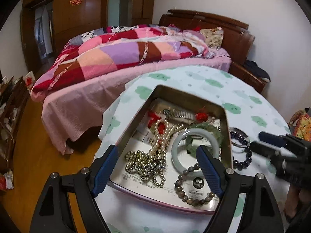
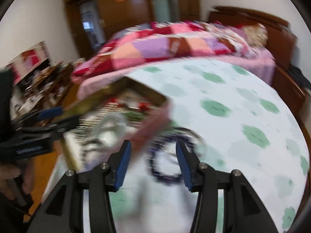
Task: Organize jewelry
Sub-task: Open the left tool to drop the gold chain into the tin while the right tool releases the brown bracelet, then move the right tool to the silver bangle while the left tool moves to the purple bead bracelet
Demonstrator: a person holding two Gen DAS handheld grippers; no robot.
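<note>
- Left wrist view: the left gripper [image 1: 157,167] fills the lower middle of the frame, its blue-padded jaws spread wide with nothing pressed between them.
- Behind and between the jaws sits an open metal tin [image 1: 134,120] on a table with a white cloth [image 1: 194,77] printed with green patches.
- Inside the tin, lower centre, lie a pale jade bangle [image 1: 176,151], a green bangle [image 1: 215,131] partly under it toward the right wall, and a brown bead bracelet [image 1: 192,200] at the near right corner, which the right-hand pad overlaps in the picture.
- A heap of gold bead strands [image 1: 144,161] lies left of the pale bangle, with a pearl necklace [image 1: 165,134] running up from it; a metal watch band [image 1: 180,114] and red tassels [image 1: 153,119] lie at the far end.
- Just outside the tin's right wall, on the cloth, lies a dark purple bead bracelet [image 1: 243,155] beside a clear bangle [image 1: 240,136].
- At the right edge, blurred, the right gripper [image 1: 272,141] points left toward that bracelet.
- A bed with a patchwork quilt [image 1: 120,54] fills the upper middle.
- Right wrist view, heavily blurred: the right gripper [image 2: 153,165] at lower centre has its jaws partly spread, gripping nothing.
- The dark purple bead bracelet [image 2: 165,174] lies on the cloth between and just beyond the pads; whether they touch it I cannot tell.
- The tin [image 2: 143,91] is at centre left, and the left gripper [image 2: 50,116] reaches in from the left edge.
</note>
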